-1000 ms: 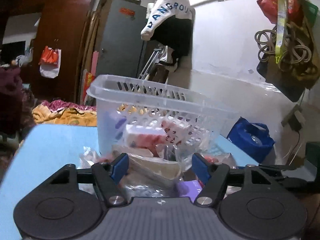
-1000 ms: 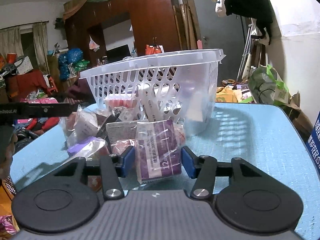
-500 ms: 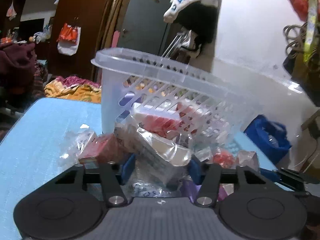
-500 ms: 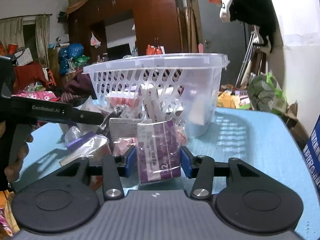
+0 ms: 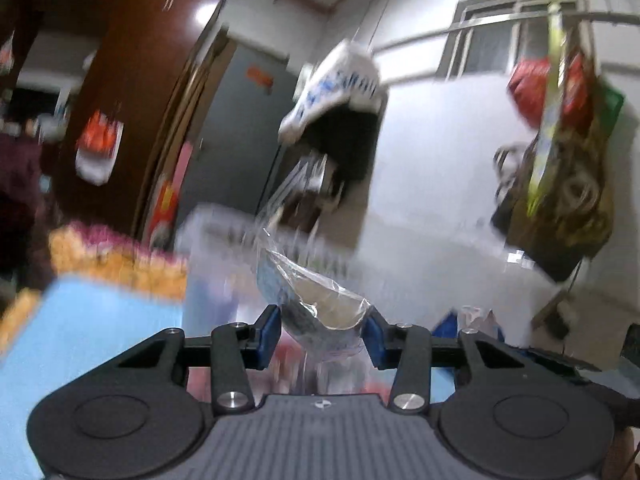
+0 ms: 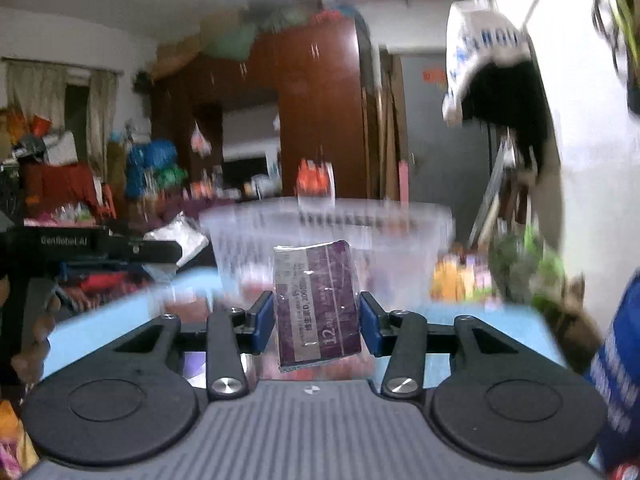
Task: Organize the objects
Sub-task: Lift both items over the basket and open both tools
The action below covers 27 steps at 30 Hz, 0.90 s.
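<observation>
My left gripper (image 5: 320,332) holds a crinkly clear plastic packet (image 5: 316,296) between its blue pads, raised in front of the blurred clear basket (image 5: 224,232). Its jaws are closing on the packet. My right gripper (image 6: 317,322) is shut on a purple packet with a white label (image 6: 316,296), held upright before the same perforated basket (image 6: 400,232). At the left edge of the right wrist view, the left gripper's black bar (image 6: 100,244) shows with its clear packet (image 6: 176,236). The blue table (image 6: 480,320) lies below both grippers.
Blurred red and purple packets (image 5: 288,364) lie on the table under the left gripper. A white and black garment (image 5: 340,120) hangs on the wall behind the basket. Bags and coiled cord (image 5: 560,184) hang at the right. A blue bag (image 6: 616,380) is near the table's right edge.
The left jaws have come in onto the clear packet. Both grippers have risen with their packets, so the basket and the pile sit lower in view and are blurred.
</observation>
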{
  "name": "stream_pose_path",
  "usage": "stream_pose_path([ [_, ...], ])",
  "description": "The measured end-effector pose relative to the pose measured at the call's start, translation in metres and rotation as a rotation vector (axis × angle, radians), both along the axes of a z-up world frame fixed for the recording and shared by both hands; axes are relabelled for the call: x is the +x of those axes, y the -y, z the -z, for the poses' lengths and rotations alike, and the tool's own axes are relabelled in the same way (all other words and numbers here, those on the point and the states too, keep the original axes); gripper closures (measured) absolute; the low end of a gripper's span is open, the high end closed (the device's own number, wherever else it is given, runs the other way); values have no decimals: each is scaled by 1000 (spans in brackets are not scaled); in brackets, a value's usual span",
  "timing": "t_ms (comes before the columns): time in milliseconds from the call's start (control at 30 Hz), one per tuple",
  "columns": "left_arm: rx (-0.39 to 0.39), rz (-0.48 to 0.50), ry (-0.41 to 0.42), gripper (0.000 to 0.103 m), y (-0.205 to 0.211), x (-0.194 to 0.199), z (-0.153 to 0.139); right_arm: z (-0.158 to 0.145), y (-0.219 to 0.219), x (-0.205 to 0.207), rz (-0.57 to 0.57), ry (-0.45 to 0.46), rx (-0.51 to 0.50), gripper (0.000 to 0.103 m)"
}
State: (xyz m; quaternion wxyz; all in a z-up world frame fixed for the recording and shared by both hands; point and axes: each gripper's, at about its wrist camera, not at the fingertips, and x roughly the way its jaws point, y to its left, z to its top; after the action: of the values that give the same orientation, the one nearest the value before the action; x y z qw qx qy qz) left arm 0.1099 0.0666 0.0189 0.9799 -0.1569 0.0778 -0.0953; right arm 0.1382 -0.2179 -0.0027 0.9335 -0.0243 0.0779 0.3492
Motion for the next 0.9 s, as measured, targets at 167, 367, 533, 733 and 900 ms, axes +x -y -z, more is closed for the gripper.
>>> stream_pose_path([
  [167,33,-31,-18,55,-5,64,-62,-64,-34,48,43,82,-52,55],
  [367,140,-125,-70,33,4,92,-56,-62,-59,92,82,3,-107,22],
  [533,113,-74,-41,20,-3,29,-22,-29,-16,43,43,-29,10,0],
  [733,119,-79,-227,17,-3,12,40,35,-18,-6,-83,-159,-16,0],
  [900,157,-90,-292,18,-1,11,55,52,-58,-12,-120,-156,-177,24],
])
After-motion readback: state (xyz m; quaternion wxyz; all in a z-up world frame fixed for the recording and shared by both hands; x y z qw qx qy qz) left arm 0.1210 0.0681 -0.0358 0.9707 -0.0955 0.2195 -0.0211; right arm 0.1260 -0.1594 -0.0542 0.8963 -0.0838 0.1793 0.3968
